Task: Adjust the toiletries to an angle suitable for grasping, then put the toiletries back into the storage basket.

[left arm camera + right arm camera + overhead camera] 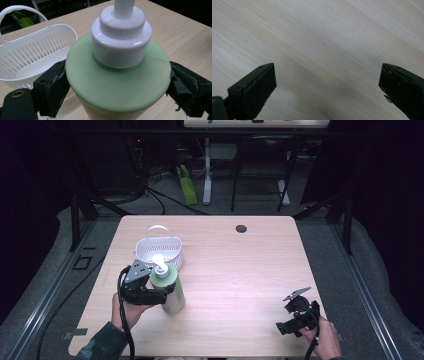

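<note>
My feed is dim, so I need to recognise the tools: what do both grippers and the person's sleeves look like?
Both the left gripper and right gripper are black with two blocky jaws with worn pads. Each trails a black cable. A grey three-cornered plate tops each. The left forearm wears a dark greenish sleeve.

The high view looks forward and down over the whole table (240,265) from its near edge. The left gripper view sits close on the green bottle (117,82) and white basket (37,52), which both views share. The right gripper view faces bare tabletop, very near.
</note>
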Tool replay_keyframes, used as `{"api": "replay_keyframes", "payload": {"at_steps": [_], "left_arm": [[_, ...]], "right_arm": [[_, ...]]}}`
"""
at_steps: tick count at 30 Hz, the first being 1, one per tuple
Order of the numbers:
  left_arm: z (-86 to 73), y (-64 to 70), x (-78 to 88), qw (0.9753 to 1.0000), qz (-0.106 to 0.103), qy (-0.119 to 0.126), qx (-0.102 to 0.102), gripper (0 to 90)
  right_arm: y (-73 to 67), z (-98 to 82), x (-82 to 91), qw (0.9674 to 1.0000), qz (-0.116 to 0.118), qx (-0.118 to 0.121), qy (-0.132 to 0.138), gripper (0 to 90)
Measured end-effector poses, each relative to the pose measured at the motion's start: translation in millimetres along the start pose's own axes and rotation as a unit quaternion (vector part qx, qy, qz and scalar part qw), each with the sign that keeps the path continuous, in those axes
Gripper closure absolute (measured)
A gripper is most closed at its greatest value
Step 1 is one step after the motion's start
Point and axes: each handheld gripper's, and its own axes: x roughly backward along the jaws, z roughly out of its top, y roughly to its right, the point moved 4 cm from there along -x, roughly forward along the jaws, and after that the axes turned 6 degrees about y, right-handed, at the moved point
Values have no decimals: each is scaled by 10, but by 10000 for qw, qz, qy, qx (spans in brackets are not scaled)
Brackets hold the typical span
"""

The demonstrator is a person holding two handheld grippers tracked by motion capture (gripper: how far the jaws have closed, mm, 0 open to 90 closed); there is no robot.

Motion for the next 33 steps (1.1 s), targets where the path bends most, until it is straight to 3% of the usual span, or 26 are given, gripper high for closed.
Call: {"api": "replay_keyframes", "payload": {"at_steps": [11,28,32,33], "left_arm": [[71,16,39,9993,-193,334,2,1],[271,-51,126,9967,-340,719,173,0],[305,-36,150,9958,-354,842,108,14],[326,-28,168,9948,-384,936,119,116]], "right_arm": [[1,-11,-5,10000,41,-45,-16,8],[-16,-14,-24,9999,92,-32,-66,8],[-14,-19,-21,9999,95,-29,-61,8],[-10,-25,-16,9999,92,-58,-64,7]]}}
